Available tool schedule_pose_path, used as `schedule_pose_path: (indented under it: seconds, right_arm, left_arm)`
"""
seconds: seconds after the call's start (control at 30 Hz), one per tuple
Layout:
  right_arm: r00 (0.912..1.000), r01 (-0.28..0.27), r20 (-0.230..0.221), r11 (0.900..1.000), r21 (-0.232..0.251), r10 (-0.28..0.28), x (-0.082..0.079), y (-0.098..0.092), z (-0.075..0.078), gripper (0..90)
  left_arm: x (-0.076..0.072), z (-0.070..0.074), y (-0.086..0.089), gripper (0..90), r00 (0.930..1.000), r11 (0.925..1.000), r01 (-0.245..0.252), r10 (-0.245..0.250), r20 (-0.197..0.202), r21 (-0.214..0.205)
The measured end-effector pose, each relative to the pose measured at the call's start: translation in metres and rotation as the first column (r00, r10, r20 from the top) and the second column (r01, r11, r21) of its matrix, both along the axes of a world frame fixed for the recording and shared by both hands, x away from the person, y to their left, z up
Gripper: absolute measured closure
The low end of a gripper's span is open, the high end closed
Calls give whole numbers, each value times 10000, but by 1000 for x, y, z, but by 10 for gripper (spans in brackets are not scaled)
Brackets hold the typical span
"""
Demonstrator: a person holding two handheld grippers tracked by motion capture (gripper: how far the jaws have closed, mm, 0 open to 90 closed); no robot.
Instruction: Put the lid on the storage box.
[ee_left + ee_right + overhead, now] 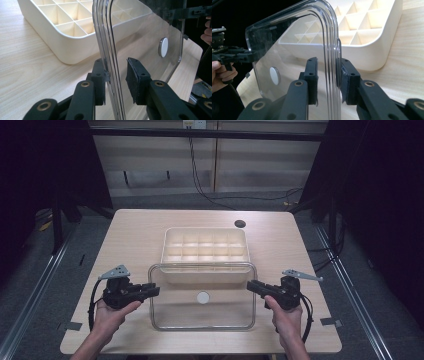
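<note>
The wooden table [135, 227] is filling the middle of the high view. A cream divided tray [205, 245] is sitting at centre. Just below it, a clear lid [202, 320] is hanging level between two grippers. The left gripper [154, 291] is pinching its left rim; the right gripper [251, 286] is pinching its right rim.

Lid [202, 317] ahead — tray [205, 240] beyond
</note>
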State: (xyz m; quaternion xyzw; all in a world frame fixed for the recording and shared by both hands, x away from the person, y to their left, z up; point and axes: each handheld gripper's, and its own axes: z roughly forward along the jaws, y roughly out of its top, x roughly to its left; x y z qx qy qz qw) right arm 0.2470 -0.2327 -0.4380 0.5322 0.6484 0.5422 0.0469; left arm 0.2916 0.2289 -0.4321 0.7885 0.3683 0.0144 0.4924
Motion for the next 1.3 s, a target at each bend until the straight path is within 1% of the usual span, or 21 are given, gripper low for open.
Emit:
schedule_pose_path:
  seconds: [0.13, 0.2, 0.27, 0.37, 0.43, 0.57, 0.6, 0.63, 0.73, 0.87, 0.9, 1.0, 1.17, 1.23, 1.3]
  right_arm:
    - [9999, 67, 87, 10000, 64, -67, 2, 0, 5, 714]
    - [9998, 84, 171, 9999, 115, -86, 4, -1, 7, 712]
    - [9998, 91, 185, 9999, 127, -93, 6, -2, 9, 712]
    - [9996, 124, 245, 9998, 161, -127, 9, -3, 12, 711]
    - [9995, 153, 260, 9998, 152, -157, 12, -4, 16, 711]
    - [9993, 180, 335, 9992, 365, -192, 18, -7, 22, 708]
    - [9990, 251, 360, 9984, 509, -270, 18, -7, 24, 709]
    - [9987, 292, 398, 9978, 590, -316, 19, -8, 26, 710]
    - [9980, 296, 539, 9981, 533, -324, 22, -10, 31, 710]
    - [9978, 360, 538, 9980, 526, -389, 28, -12, 35, 709]
    - [9978, 371, 533, 9976, 591, -403, 30, -12, 36, 709]
    - [9975, 366, 581, 9979, 539, -397, 35, -12, 39, 708]
    - [9961, 381, 778, 9986, 360, -408, 43, -9, 46, 709]
    - [9957, 376, 834, 9986, 358, -405, 45, -9, 49, 709]
    - [9951, 411, 883, 9986, 341, -440, 48, -10, 52, 708]
  left_arm:
    - [2, 6, 0, 693, 9999, 10000, 2, -1, 143, -97]
    - [3, 9, 0, 697, 9999, 9996, 21, -17, 141, -273]
    - [5, 11, -1, 699, 9998, 9994, 21, -15, 184, -333]
    - [9, 15, -2, 700, 9998, 9995, -17, 23, 209, -313]
    - [11, 19, -2, 701, 9996, 9992, -21, 32, 270, -403]
    - [15, 29, -2, 716, 9991, 9957, -89, 126, 400, -918]
    - [16, 32, -2, 716, 9990, 9963, -57, 95, 439, -854]
    - [16, 33, -4, 714, 9989, 9960, -102, 143, 456, -893]
    - [21, 38, -5, 713, 9986, 9967, -57, 100, 523, -813]
    - [27, 43, -8, 711, 9983, 9974, -72, 113, 568, -712]
    - [28, 43, -8, 711, 9983, 9975, -76, 116, 566, -708]
    - [32, 45, -8, 705, 9980, 9980, -101, 139, 610, -616]
    - [40, 49, -8, 707, 9979, 9979, -227, 262, 594, -599]
    - [42, 51, -8, 709, 9978, 9973, -245, 287, 594, -688]
    - [45, 52, -9, 708, 9976, 9976, -250, 291, 635, -648]
